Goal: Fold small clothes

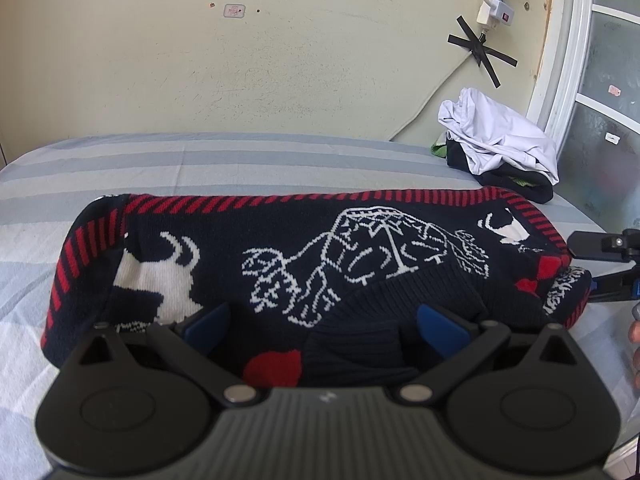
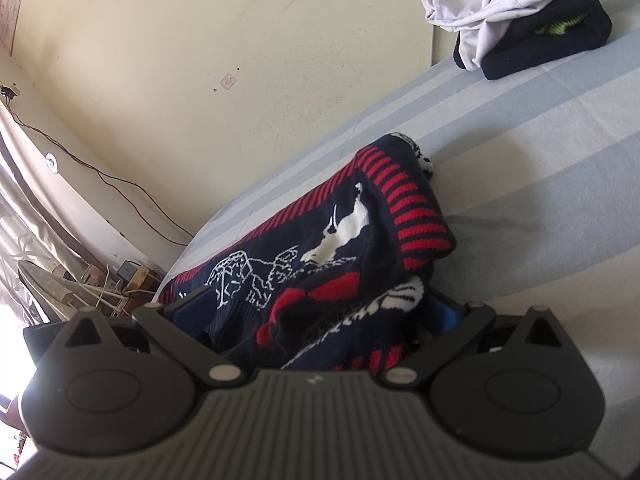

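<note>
Both tools, left and right, gape wide around the knitted sweater; pinch both corners evenly before folding across the bed

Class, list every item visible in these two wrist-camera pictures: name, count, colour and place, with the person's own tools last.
Knitted navy sweater with red stripes and white figures: one, spread across the bed, between both tools' fingers.
Striped blue-grey bedsheet: one, under the sweater.
Crumpled white garment: one, far right corner of the bed, on top of the dark garment.
Dark garment with green trim: one, under the white garment.
White power strip: one, on the wall.
Black tape crosses: at least two, on the wall.
Left tool: black with blue pads, open.
Right tool: same, open.
</note>
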A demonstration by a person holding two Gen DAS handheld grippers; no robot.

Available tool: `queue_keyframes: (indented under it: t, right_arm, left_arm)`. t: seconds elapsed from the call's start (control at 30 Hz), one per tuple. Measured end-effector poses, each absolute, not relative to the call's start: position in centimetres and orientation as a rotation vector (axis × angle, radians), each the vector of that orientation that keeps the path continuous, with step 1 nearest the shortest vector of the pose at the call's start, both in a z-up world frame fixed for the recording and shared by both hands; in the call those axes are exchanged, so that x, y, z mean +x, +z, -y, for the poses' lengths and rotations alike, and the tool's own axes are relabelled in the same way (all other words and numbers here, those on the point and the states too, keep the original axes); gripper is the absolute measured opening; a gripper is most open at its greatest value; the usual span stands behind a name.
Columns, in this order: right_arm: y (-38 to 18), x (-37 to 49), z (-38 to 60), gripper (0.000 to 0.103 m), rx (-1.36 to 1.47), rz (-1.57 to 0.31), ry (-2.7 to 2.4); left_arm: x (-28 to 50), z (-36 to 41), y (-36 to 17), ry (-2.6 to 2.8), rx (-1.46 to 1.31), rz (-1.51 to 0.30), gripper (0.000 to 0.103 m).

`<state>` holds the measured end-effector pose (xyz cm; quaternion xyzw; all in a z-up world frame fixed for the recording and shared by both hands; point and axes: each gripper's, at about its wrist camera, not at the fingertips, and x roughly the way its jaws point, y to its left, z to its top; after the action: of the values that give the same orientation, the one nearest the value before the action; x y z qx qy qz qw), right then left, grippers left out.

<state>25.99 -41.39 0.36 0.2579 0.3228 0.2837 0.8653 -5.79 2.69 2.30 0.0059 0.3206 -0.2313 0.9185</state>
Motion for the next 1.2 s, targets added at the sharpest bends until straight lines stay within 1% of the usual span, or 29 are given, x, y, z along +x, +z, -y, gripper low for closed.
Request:
queue_keyframes:
  t: [0.03, 0.07, 0.1, 0.13, 0.17, 0.2, 0.27, 0.4, 0.53, 0.8, 0.93, 1.03, 1.07, 1.1, 1.13, 1.17, 1.2]
  right_arm:
    - [0.4, 25.9, 41.3, 0.101, 0.54, -0.672, 0.584]
    - [0.4, 26.0, 41.2, 0.091, 0.537, -0.671, 0.568]
    - [0.4, 26.0, 41.0, 0.073, 0.525, -0.673, 0.545]
    - [0.4, 26.2, 40.9, 0.06, 0.51, -0.683, 0.521]
    - [0.2, 26.4, 40.7, 0.039, 0.506, -0.709, 0.509]
    - [0.0, 26.7, 40.8, 0.028, 0.517, -0.725, 0.502]
    - [0.2, 26.9, 40.9, 0.024, 0.531, -0.727, 0.511]
    - [2.5, 26.4, 40.0, 0.022, 0.468, -0.657, 0.567]
    - [4.8, 26.4, 37.6, 0.022, 0.374, -0.603, 0.629]
    - [8.8, 27.2, 30.2, 0.021, 0.151, -0.534, 0.814]
    - [8.6, 27.8, 24.4, 0.021, 0.059, -0.56, 0.934]
    - [6.0, 27.9, 19.0, 0.021, -0.051, -0.64, 1.016]
    - [4.6, 27.8, 17.4, 0.023, -0.095, -0.675, 1.036]
    - [3.1, 27.7, 15.9, 0.027, -0.15, -0.71, 1.055]
    - [1.6, 27.5, 14.6, 0.029, -0.21, -0.753, 1.079]
    - [0.9, 27.0, 14.3, 0.036, -0.233, -0.739, 1.103]
    - [1.0, 26.3, 14.4, 0.055, -0.255, -0.704, 1.13]
  left_arm:
    - [-5.8, -2.6, 2.3, -0.476, 0.012, -0.659, 0.103]
    - [-5.8, -2.7, 2.3, -0.475, 0.012, -0.659, 0.103]
    - [-5.8, -2.7, 2.2, -0.476, 0.012, -0.659, 0.103]
    - [-5.8, -2.7, 2.2, -0.476, 0.012, -0.659, 0.103]
    - [-5.8, -2.7, 2.2, -0.477, 0.011, -0.659, 0.103]
    - [-5.8, -2.7, 2.3, -0.477, 0.008, -0.659, 0.103]
    - [-5.8, -2.8, 2.2, -0.479, 0.0, -0.658, 0.103]
    - [-5.8, -3.0, 2.3, -0.484, -0.031, -0.651, 0.102]
    - [-6.1, -4.9, 2.8, -0.515, -0.141, -0.614, 0.093]
    - [-10.0, -13.0, 5.4, -0.429, -0.318, -0.437, 0.094]
    - [-11.4, -16.5, 6.5, -0.33, -0.351, -0.389, 0.094]
    - [-11.8, -17.8, 6.9, -0.3, -0.382, -0.369, 0.096]
    - [-11.8, -17.9, 6.9, -0.296, -0.39, -0.37, 0.096]
    - [-11.7, -17.9, 6.8, -0.293, -0.394, -0.375, 0.096]
    - [-11.4, -17.8, 6.8, -0.291, -0.396, -0.383, 0.097]
    - [-11.1, -17.6, 6.7, -0.293, -0.397, -0.391, 0.097]
    - [-11.3, -17.9, 6.4, -0.3, -0.4, -0.396, 0.097]
